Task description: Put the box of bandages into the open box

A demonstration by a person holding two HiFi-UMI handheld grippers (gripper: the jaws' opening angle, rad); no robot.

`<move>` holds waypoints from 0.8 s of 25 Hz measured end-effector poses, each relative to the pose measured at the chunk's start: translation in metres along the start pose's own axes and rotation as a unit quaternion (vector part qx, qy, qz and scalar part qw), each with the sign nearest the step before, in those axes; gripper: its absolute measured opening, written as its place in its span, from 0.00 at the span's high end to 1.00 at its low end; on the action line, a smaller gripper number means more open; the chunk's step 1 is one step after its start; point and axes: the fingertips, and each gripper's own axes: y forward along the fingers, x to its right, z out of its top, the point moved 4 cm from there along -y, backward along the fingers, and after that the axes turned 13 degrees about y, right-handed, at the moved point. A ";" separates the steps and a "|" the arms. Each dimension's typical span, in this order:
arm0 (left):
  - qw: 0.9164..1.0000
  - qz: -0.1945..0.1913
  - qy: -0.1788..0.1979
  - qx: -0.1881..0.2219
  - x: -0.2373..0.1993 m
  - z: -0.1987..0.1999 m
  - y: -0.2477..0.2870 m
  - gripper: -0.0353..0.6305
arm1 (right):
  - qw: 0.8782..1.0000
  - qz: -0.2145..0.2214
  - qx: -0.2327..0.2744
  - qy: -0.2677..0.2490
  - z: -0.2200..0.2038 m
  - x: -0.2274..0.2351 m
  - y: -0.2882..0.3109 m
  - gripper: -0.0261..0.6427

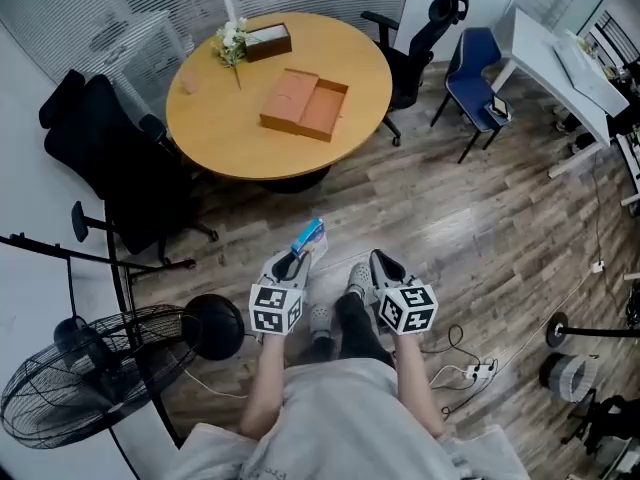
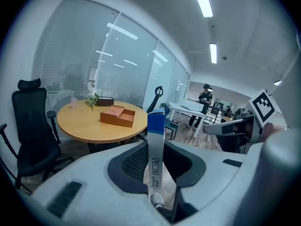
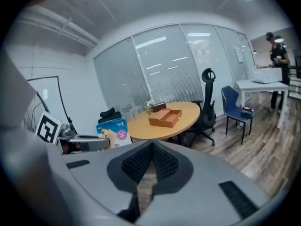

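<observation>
My left gripper (image 1: 299,255) is shut on the box of bandages (image 1: 309,235), a slim blue and white carton that stands upright between the pads (image 2: 155,150). The open box (image 1: 305,103), orange-brown with its lid laid flat beside it, rests on the round wooden table (image 1: 210,128) some way ahead and also shows in the left gripper view (image 2: 117,115). My right gripper (image 1: 373,261) is shut with nothing in it, its jaws meeting in a point (image 3: 151,146). From the right gripper view, the bandage box (image 3: 113,131) sits to the left, and the open box (image 3: 165,117) lies ahead.
A brown tissue box (image 1: 268,40) and small flowers (image 1: 231,40) stand at the table's far side. Black office chairs (image 1: 110,158) flank the table, with a blue chair (image 1: 480,78) and white desk (image 1: 560,63) to the right. A floor fan (image 1: 90,388) and cables (image 1: 470,368) are near my feet.
</observation>
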 end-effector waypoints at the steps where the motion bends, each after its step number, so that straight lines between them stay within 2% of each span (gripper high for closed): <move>1: 1.000 -0.002 0.002 -0.001 0.000 0.003 0.003 0.81 | 1.000 0.001 0.008 0.013 0.005 0.003 0.002 0.97; 4: 1.000 -0.006 0.007 0.001 -0.001 0.016 0.014 0.81 | 1.000 0.005 0.022 0.019 0.024 0.008 0.006 0.97; 7: 1.000 -0.009 0.013 0.007 0.000 0.030 0.030 0.81 | 0.999 0.025 0.032 -0.008 0.041 0.014 0.009 0.97; 10: 1.000 -0.018 0.023 0.011 0.002 0.045 0.048 0.81 | 0.996 0.048 0.069 -0.038 0.062 0.020 0.012 0.97; 13: 0.999 -0.029 0.035 0.013 0.005 0.058 0.065 0.81 | 0.992 0.049 0.110 -0.033 0.081 0.030 0.014 0.97; 15: 0.999 -0.031 0.041 0.014 0.007 0.067 0.078 0.81 | 0.992 0.053 0.114 -0.026 0.092 0.037 0.020 0.97; 20: 0.998 -0.009 0.061 -0.002 0.005 0.077 0.106 0.81 | 0.987 0.093 0.131 -0.023 0.124 0.047 0.034 0.97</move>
